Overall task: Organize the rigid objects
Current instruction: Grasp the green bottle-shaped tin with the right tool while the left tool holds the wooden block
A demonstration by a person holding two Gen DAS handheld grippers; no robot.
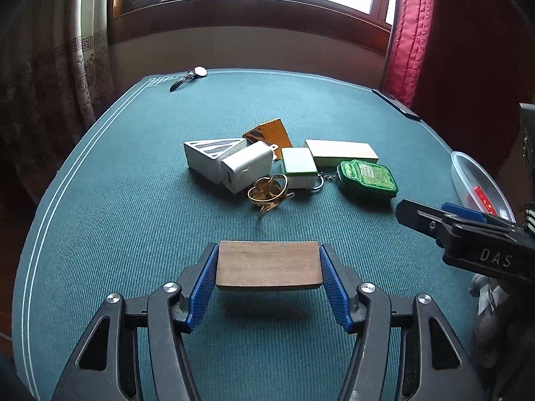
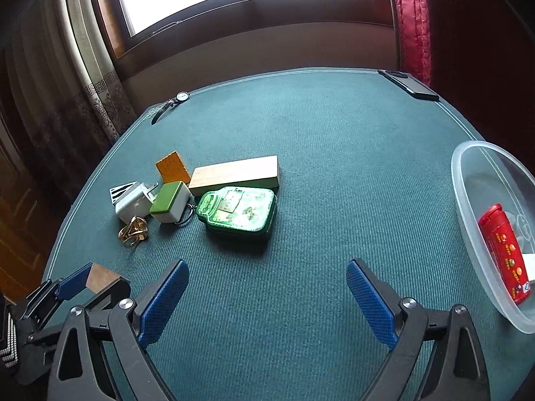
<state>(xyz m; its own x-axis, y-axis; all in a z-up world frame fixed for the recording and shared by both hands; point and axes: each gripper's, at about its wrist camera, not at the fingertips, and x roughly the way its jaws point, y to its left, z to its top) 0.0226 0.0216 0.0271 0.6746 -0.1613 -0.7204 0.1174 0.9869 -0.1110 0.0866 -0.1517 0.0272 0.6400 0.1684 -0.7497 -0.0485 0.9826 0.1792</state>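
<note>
On the left, the left claw (image 1: 269, 269) gripped a flat brown wooden block (image 1: 267, 267) by its two short ends between the blue pads (image 1: 200, 284), holding it level above the green worktop (image 1: 133, 217), its shadow falling on the cloth beneath. Ahead of it, near the worktop's middle, lay the unsorted cluster: a white wedge-shaped box (image 1: 204, 157), a white charger (image 1: 245, 170), a gold ring-like trinket (image 1: 269, 192), an orange card (image 1: 267, 133), a green-topped white tile (image 1: 298, 167), a pale wooden bar (image 1: 341, 152) and a green jar-shaped tin (image 1: 367, 180) on a keychain. A wristwatch (image 1: 190, 77) sat at the far left edge and a dark phone (image 2: 408, 85) at the far right edge.

To the right, the right claw (image 2: 267, 300) stood wide and empty over bare cloth. At the right rim sat a clear plastic tub (image 2: 468, 207) with a red tube (image 2: 505, 254) in it.

By my reading, the step in hand was carrying the block to the tub. The next move called for a rightward carry over open cloth, passing near the right claw, which stood between block and tub, then clearing the tub's raised wall before release. The tub sat close to the worktop's edge, so a nudge could push it off.
</note>
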